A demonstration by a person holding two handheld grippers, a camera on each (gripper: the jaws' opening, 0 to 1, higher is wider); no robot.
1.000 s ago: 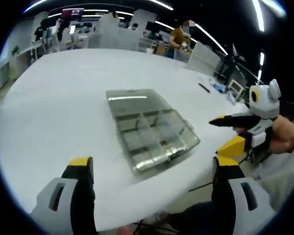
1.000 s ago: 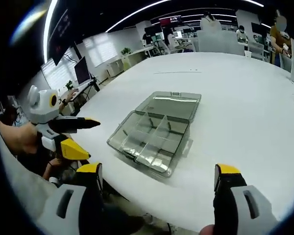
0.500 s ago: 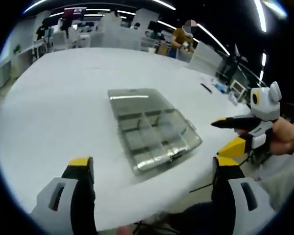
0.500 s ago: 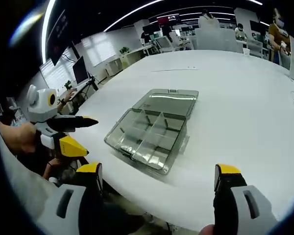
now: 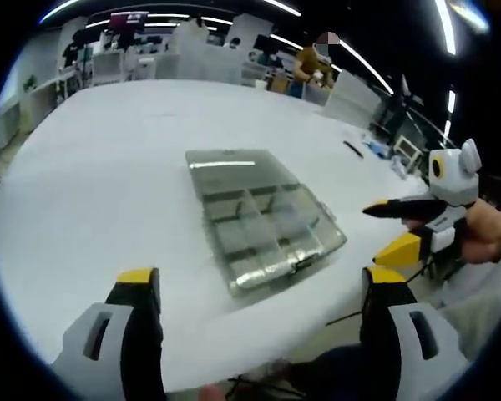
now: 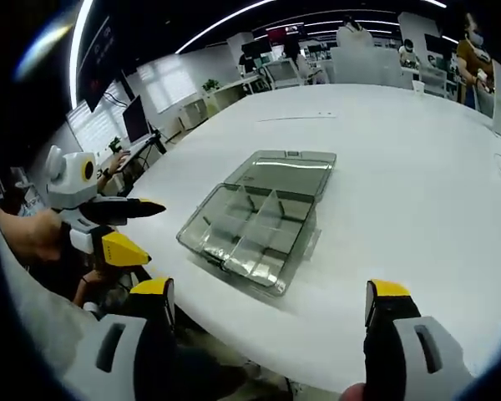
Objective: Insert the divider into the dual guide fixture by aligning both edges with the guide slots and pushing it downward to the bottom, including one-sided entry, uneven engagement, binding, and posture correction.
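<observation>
A clear plastic compartment box lies open on the white table, its lid folded flat behind it and thin dividers standing inside. The same box sits mid-table in the right gripper view. My left gripper is open with nothing between its jaws, held short of the table's near edge. My right gripper is open too and holds nothing, also short of the table's edge. Each gripper appears at the side of the other's view: the right gripper and the left gripper, both open, each held by a hand.
A dark pen-like object lies on the table beyond the box. Desks, monitors and people stand in the office behind. The table's rim runs just ahead of my right gripper's jaws.
Both views have shifted slightly, so the box sits a little differently in frame. Neither gripper has changed its opening or taken hold of anything.
</observation>
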